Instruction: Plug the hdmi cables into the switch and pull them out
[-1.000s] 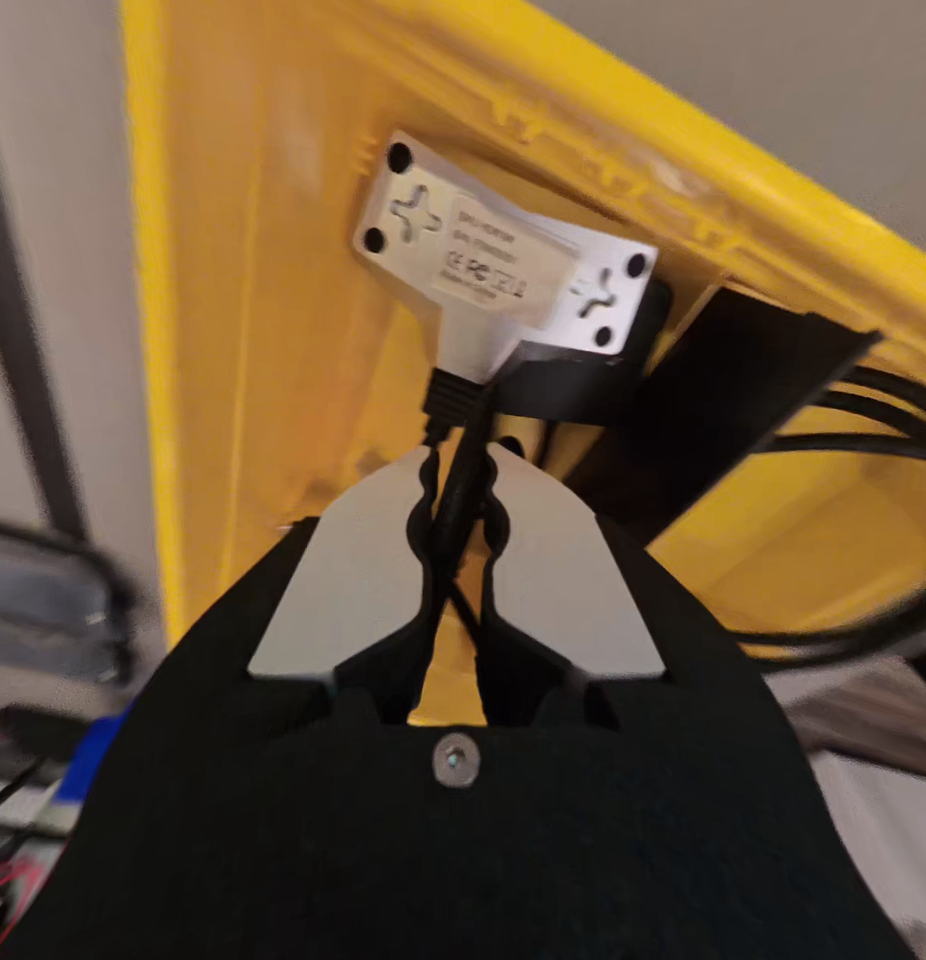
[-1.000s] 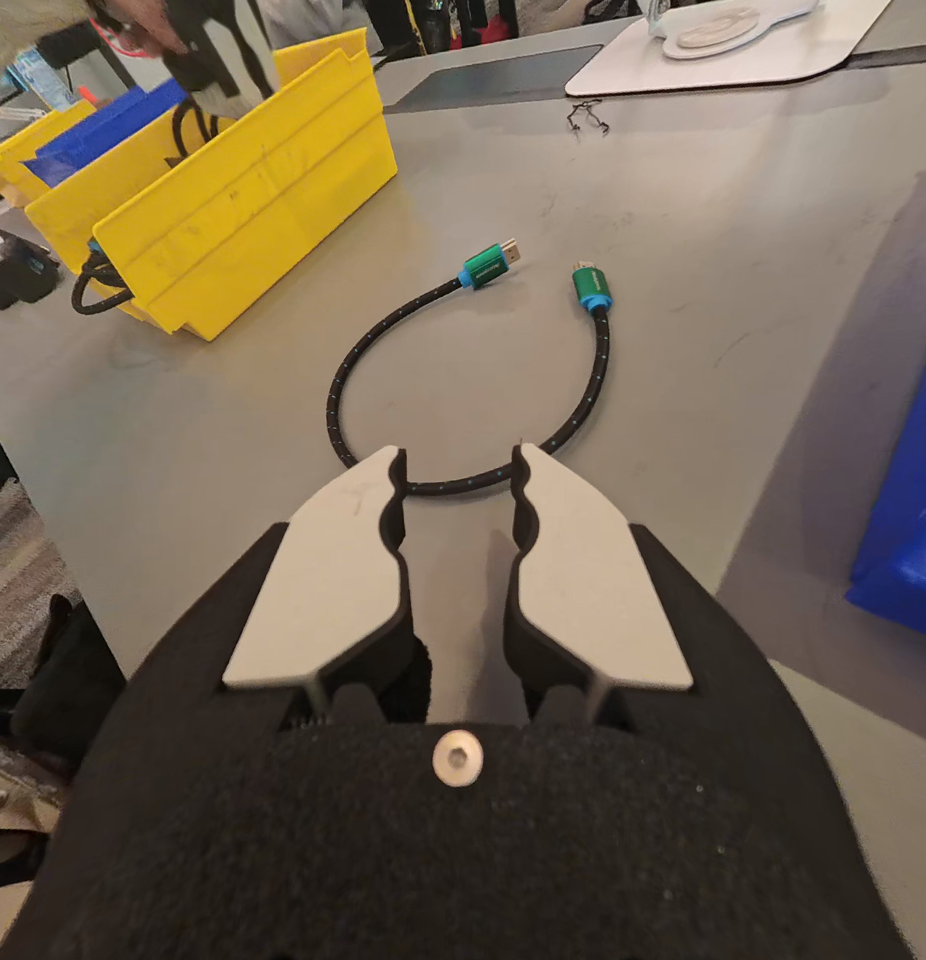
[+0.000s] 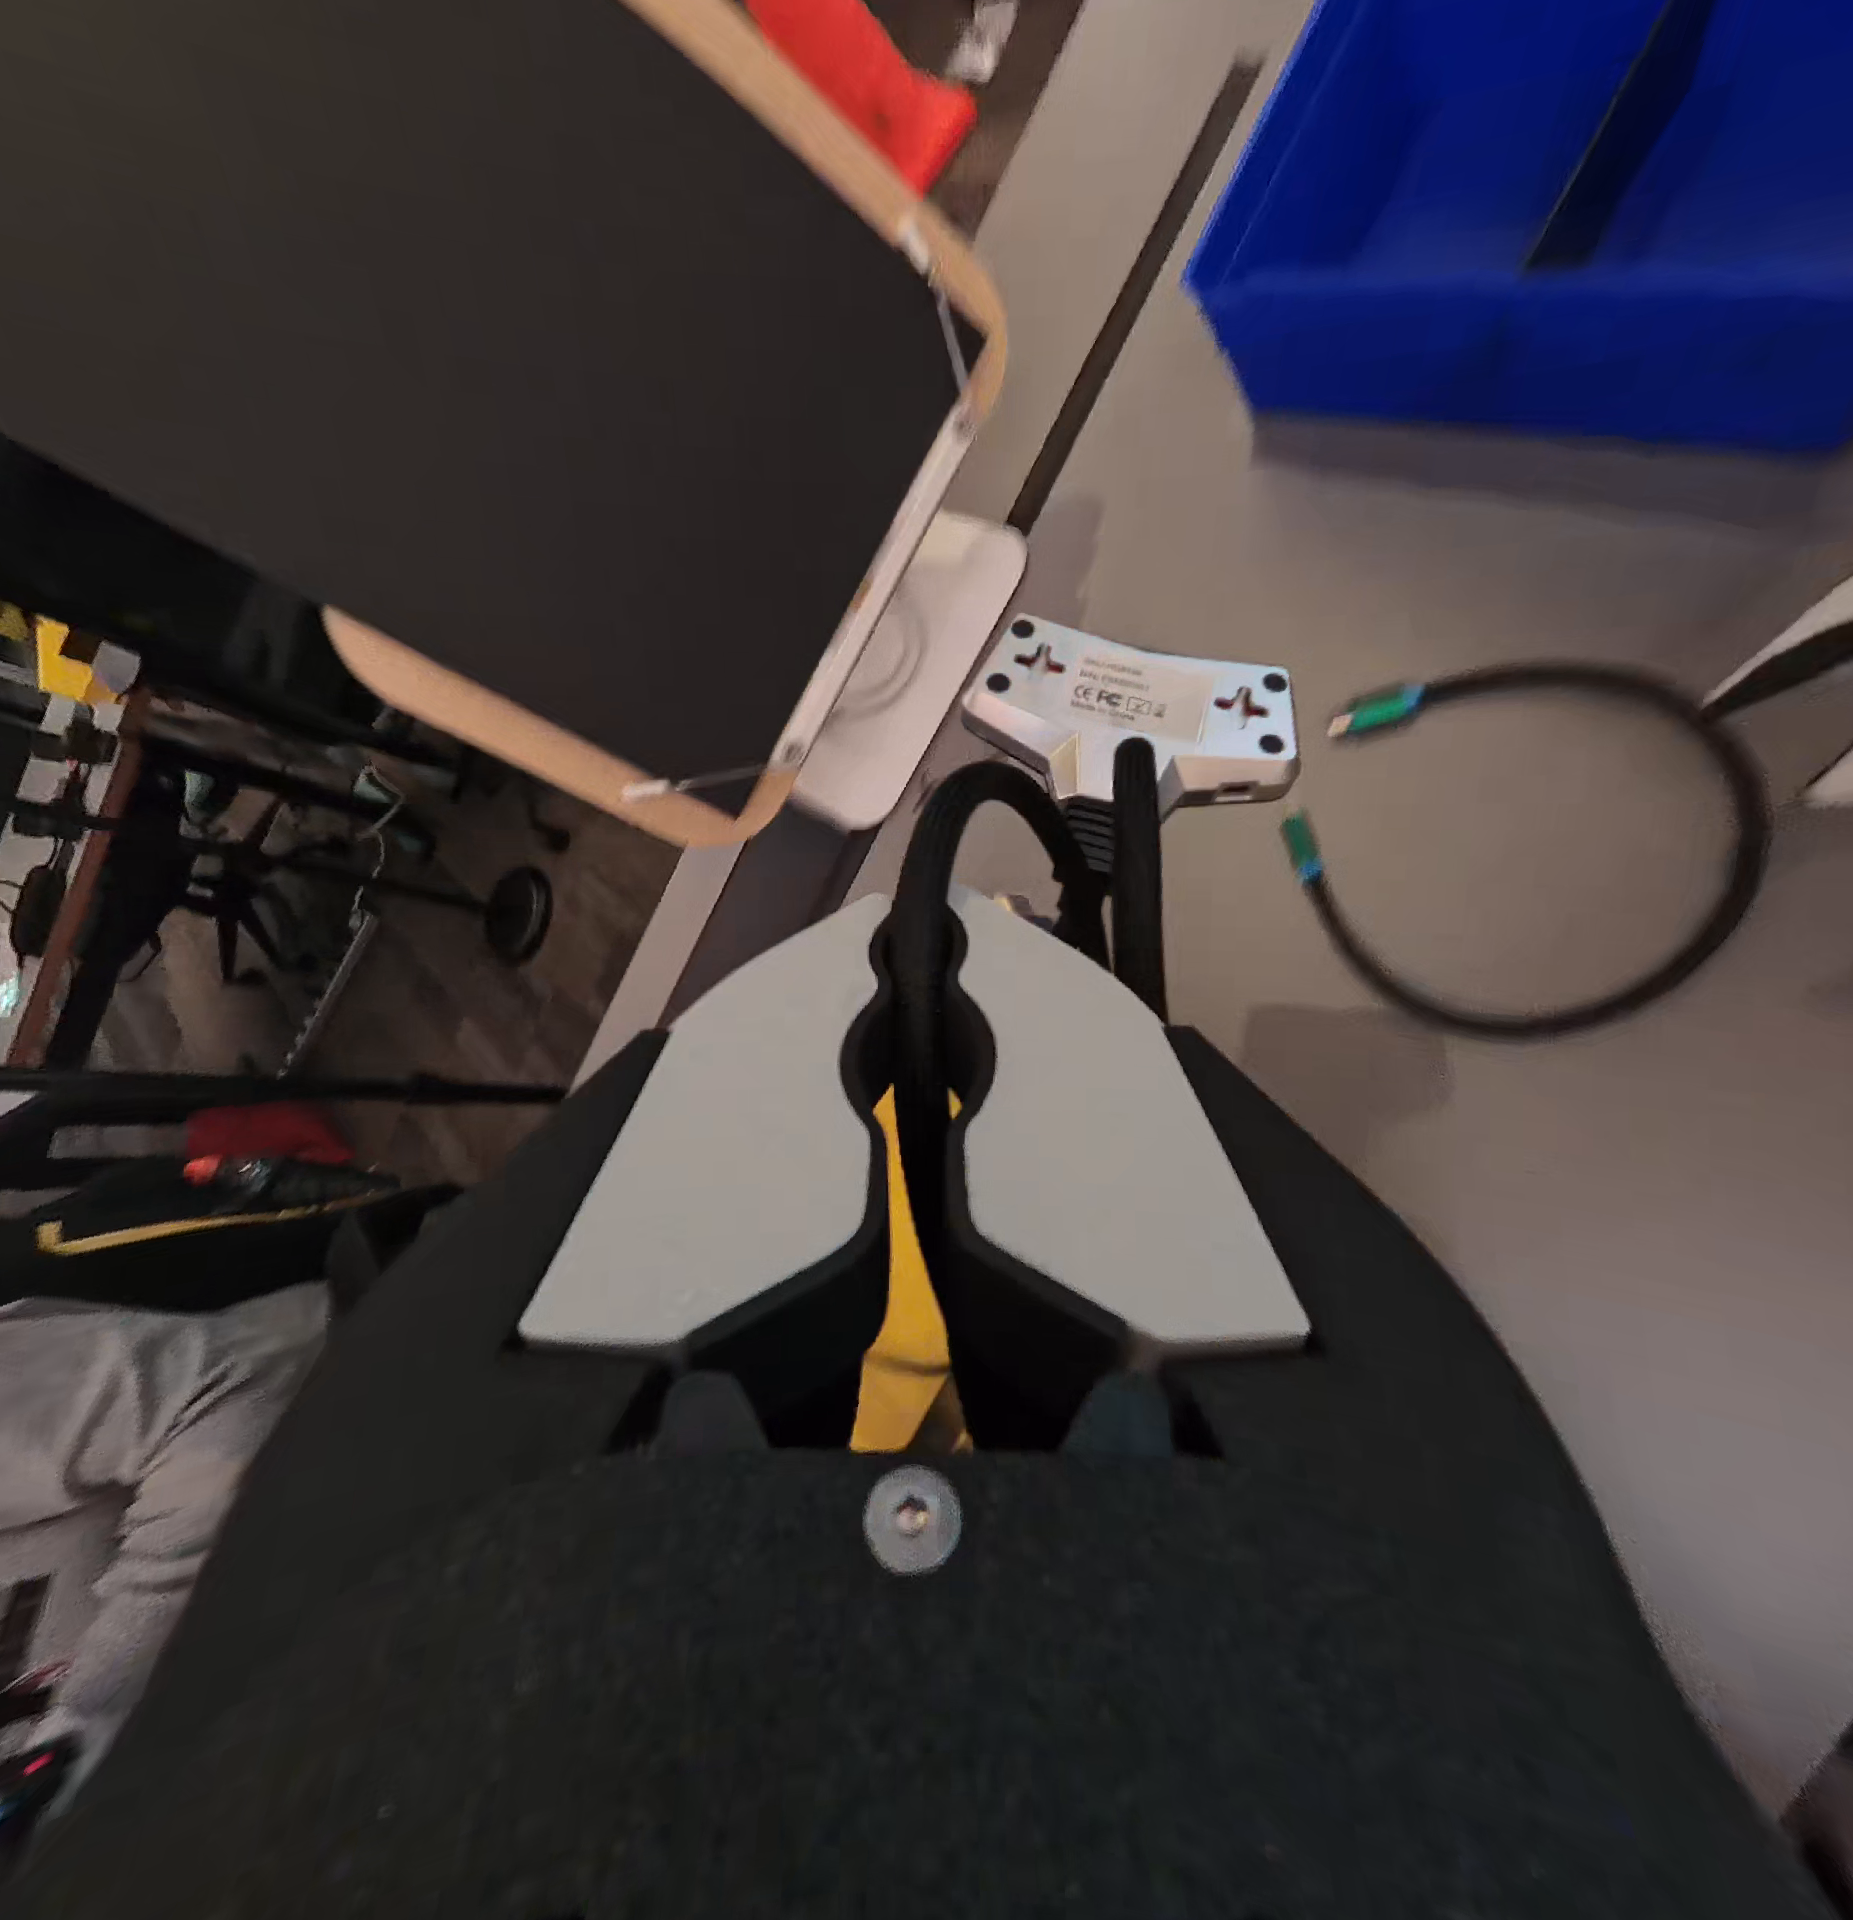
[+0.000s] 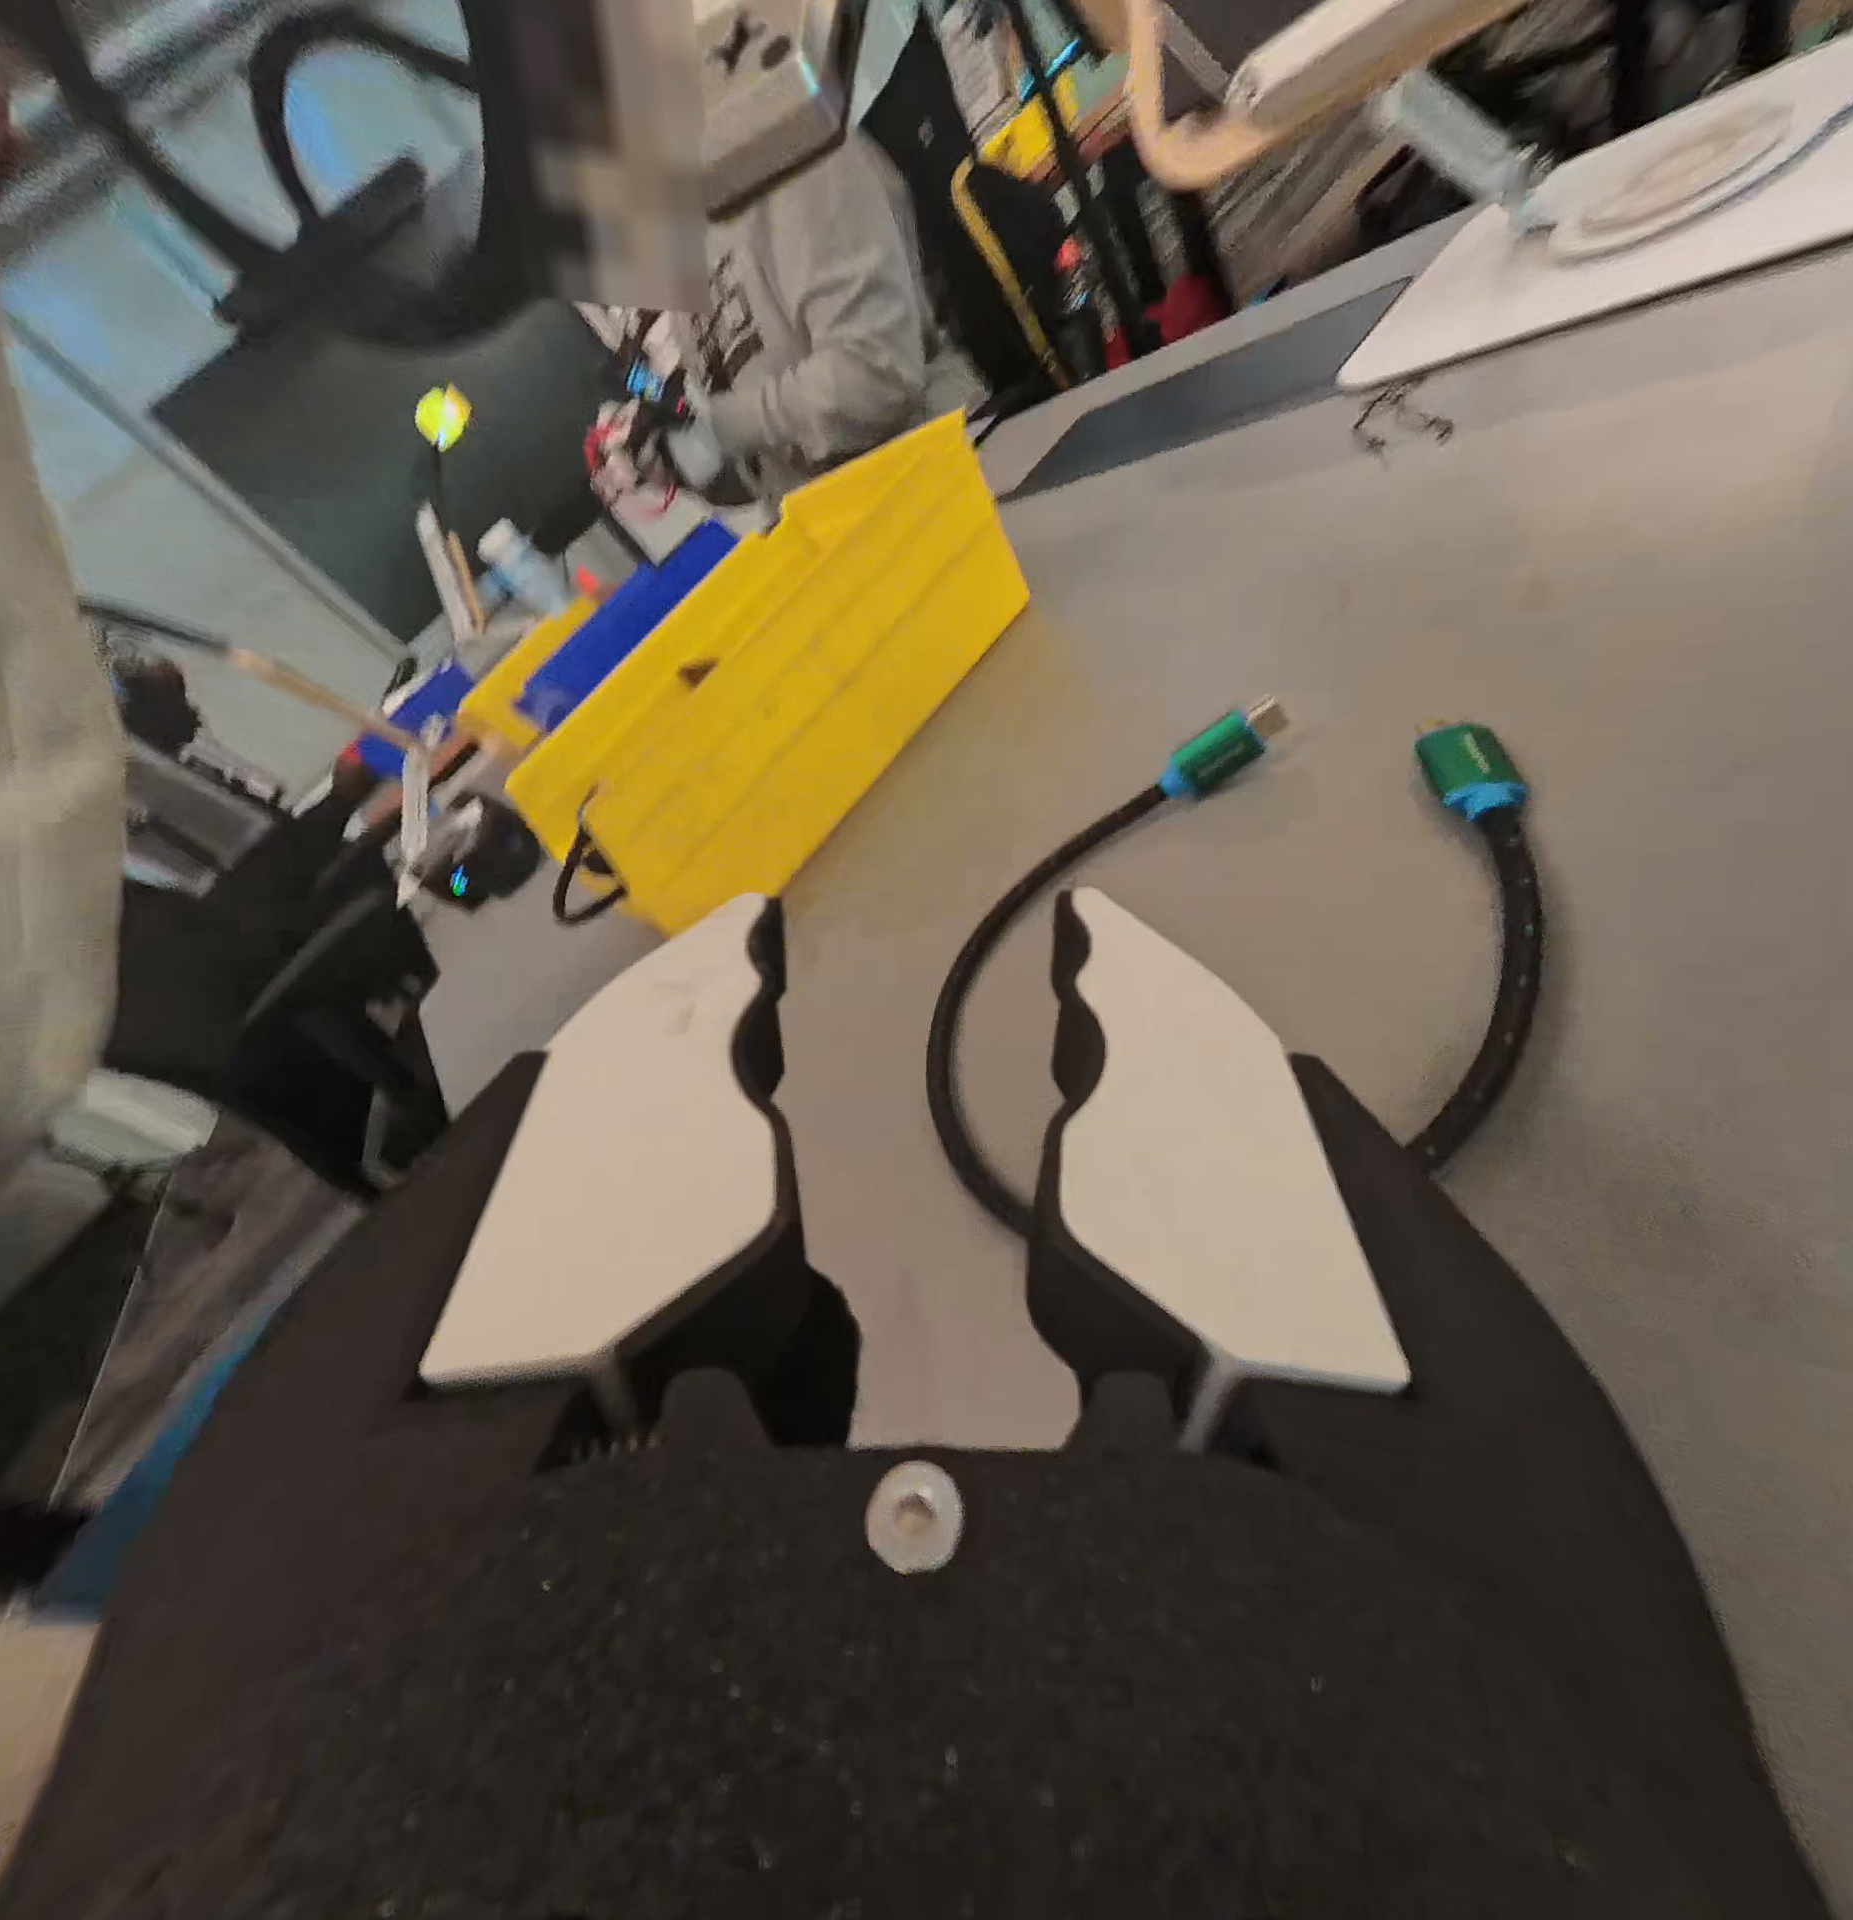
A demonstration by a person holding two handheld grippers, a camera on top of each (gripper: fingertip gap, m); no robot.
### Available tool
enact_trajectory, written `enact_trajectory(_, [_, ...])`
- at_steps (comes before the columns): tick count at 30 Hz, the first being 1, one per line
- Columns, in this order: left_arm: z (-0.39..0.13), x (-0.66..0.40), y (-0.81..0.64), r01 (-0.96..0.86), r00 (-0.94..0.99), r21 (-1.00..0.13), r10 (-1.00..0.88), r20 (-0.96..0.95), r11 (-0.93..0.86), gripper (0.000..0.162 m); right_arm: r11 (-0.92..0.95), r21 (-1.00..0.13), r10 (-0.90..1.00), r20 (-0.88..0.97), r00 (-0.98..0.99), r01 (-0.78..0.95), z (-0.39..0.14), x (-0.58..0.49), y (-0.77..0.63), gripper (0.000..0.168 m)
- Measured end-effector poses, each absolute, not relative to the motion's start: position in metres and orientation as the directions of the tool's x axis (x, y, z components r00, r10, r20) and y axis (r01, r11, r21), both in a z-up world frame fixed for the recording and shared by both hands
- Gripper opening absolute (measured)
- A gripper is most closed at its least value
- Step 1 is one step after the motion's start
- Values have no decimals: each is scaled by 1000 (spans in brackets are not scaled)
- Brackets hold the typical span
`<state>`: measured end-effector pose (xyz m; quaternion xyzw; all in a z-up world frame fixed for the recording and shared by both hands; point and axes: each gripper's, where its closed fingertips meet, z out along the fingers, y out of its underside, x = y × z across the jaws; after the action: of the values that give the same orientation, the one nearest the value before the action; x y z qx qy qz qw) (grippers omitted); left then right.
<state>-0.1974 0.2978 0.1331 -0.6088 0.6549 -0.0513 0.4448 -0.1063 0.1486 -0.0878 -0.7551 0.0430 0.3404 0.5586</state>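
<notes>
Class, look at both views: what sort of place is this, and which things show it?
Probably a workshop or lab: a grey worktable, yellow parts bin and blue bin, a loose HDMI cable, and cluttered equipment racks behind.

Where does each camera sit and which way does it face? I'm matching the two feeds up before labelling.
Left wrist view: on the left gripper, looking steeply down at the grey table; its fingers pinch a black cable that runs to the silver HDMI switch.
Right wrist view: on the right gripper, low over the table, facing the yellow bin; its fingers are apart and empty.
Shared: the braided HDMI cable with green plugs.
</notes>
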Motion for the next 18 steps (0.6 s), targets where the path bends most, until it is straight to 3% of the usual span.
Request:
enact_trajectory(5, [109, -149, 246, -659, 179, -709, -864, -472, 251, 3, -216, -788, 399, -610, 685, -576, -44, -99, 164, 59])
enact_trajectory(9, [96, -129, 216, -626, 168, -727, -861, -480, 283, 3, -180, -577, 478, -759, 442, -797, -15, -83, 170, 76])
enact_trajectory(15, [92, -123, 189, -614, 172, -709, -818, -550, 348, 3, -172, -138, 431, -901, 52, -975, -21, -55, 191, 65])
enact_trajectory(16, [92, -124, 186, -610, 173, -711, -816, -551, 350, 3, -171, -84, 436, -900, 1, -982, -21, -51, 194, 63])
enact_trajectory(18, [92, -128, 180, -602, 177, -718, -819, -546, 349, 3, -174, -79, 435, -900, -4, -982, -21, -52, 200, 57])
